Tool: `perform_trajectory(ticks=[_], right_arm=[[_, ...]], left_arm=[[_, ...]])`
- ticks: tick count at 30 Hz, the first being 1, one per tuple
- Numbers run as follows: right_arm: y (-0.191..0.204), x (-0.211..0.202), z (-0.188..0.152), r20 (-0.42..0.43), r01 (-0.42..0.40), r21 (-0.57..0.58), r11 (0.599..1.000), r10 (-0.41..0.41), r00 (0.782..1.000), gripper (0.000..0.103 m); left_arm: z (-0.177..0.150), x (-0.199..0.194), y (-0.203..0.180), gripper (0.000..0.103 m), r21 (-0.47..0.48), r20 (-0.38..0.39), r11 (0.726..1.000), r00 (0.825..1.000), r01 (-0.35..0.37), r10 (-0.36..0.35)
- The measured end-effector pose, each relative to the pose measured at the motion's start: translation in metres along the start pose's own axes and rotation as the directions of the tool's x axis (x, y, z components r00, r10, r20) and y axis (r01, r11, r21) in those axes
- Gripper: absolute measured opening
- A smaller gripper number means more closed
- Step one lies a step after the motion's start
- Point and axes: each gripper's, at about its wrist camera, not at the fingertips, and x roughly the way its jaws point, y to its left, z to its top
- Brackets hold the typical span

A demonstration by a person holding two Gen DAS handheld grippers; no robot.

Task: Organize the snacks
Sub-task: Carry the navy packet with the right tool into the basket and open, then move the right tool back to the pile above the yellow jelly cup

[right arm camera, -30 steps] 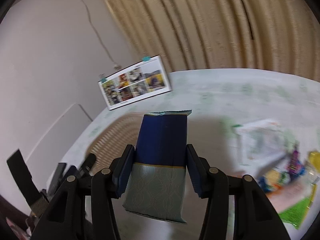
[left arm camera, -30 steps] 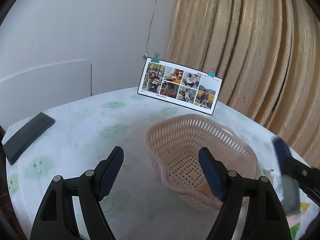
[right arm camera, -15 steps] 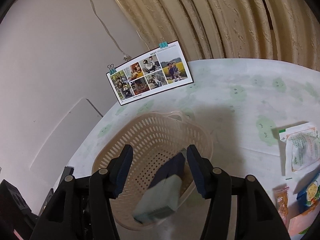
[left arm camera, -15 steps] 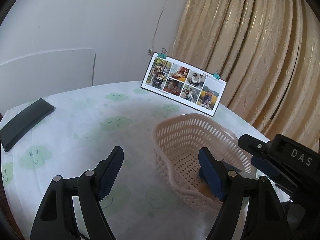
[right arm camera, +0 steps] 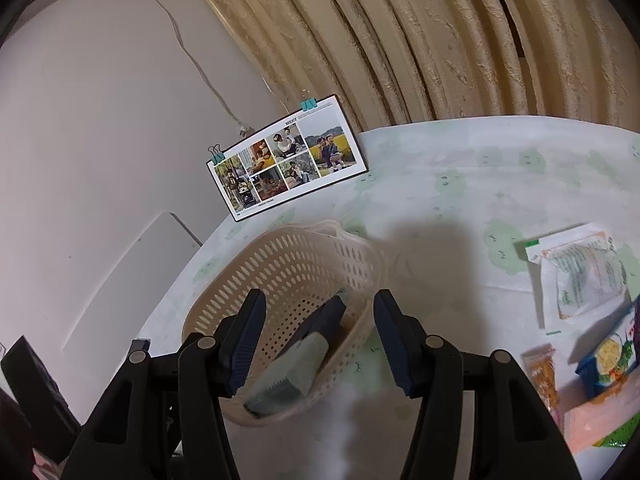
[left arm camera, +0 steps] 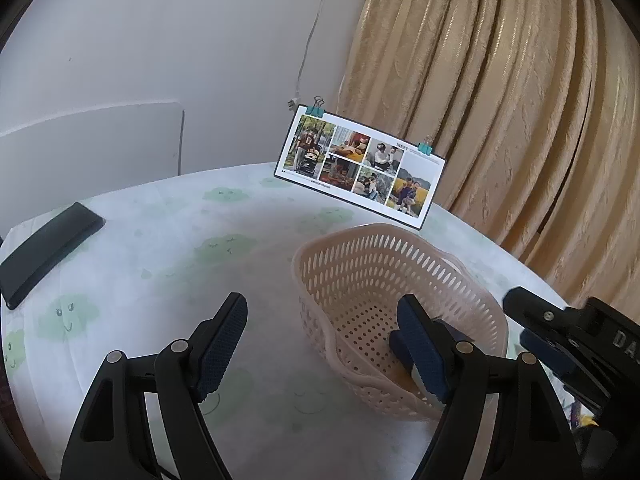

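Observation:
A beige perforated basket (left arm camera: 384, 256) (right arm camera: 288, 256) stands on the round table. Inside it lies a navy and grey-green snack packet (right arm camera: 308, 344), partly seen behind my left finger as the packet (left arm camera: 400, 344). My right gripper (right arm camera: 320, 340) hangs open just above the basket's near rim with nothing between its fingers. My left gripper (left arm camera: 324, 344) is open too, empty, low over the table beside the basket's left wall. Several loose snacks lie at the right: a white pouch (right arm camera: 580, 276), a blue packet (right arm camera: 612, 356) and an orange packet (right arm camera: 542, 372).
A photo card (left arm camera: 360, 168) (right arm camera: 286, 160) held by clips stands behind the basket. A black flat device (left arm camera: 48, 248) lies at the table's left edge. Tan curtains (left arm camera: 520, 100) hang behind. The right gripper's black body (left arm camera: 580, 336) shows at the right of the left wrist view.
The right gripper carried the navy packet over the basket, let go, and the packet now lies inside. The left gripper stayed open, shifting slightly.

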Motion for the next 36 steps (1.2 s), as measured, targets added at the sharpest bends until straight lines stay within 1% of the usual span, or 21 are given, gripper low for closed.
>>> perform_trajectory(ticks=[5,12,17,20,23,27,29,31,33,36], right_arm=[[-0.012,-0.013,-0.005,0.024,0.036,0.012,0.999,-0.036,0.999,0.054],[-0.043,-0.029,-0.013,0.035,0.096,0.065,0.993,-0.098,0.995,0.054],[-0.072,-0.047,-0.019,0.064,0.181,0.102,0.978,-0.188,0.98,0.054],[-0.089,-0.058,-0.021,0.073,0.208,0.13,0.969,-0.218,0.973,0.054],[-0.106,-0.069,-0.023,0.086,0.246,0.151,0.957,-0.261,0.961,0.054],[-0.124,-0.086,-0.025,0.116,0.31,0.164,0.937,-0.33,0.937,0.054],[-0.132,-0.096,-0.026,0.128,0.333,0.173,0.927,-0.357,0.925,0.054],[-0.143,-0.107,-0.027,0.136,0.356,0.187,0.916,-0.383,0.913,0.054],[-0.157,-0.116,-0.029,0.138,0.374,0.211,0.903,-0.407,0.903,0.055],[-0.18,-0.131,-0.032,0.132,0.409,0.252,0.877,-0.45,0.883,0.055]], left_arm=[[0.001,0.001,-0.003,0.078,0.016,0.006,1.0,1.0,-0.008,0.008],[0.0,-0.003,-0.008,0.078,0.044,0.037,0.999,0.999,-0.018,0.017],[-0.002,-0.009,-0.014,0.078,0.078,0.076,0.997,0.997,-0.03,0.024],[-0.003,-0.014,-0.018,0.078,0.098,0.107,0.995,0.994,-0.034,0.023],[-0.005,-0.021,-0.022,0.078,0.116,0.148,0.992,0.989,-0.038,0.02],[-0.009,-0.033,-0.031,0.078,0.156,0.218,0.987,0.976,-0.048,0.014],[-0.012,-0.038,-0.037,0.083,0.183,0.251,0.982,0.968,-0.055,0.008],[-0.015,-0.042,-0.042,0.083,0.209,0.275,0.976,0.962,-0.06,0.0],[-0.018,-0.046,-0.047,0.083,0.23,0.287,0.971,0.958,-0.06,-0.009],[-0.021,-0.048,-0.053,0.083,0.25,0.284,0.967,0.958,-0.049,-0.025]])
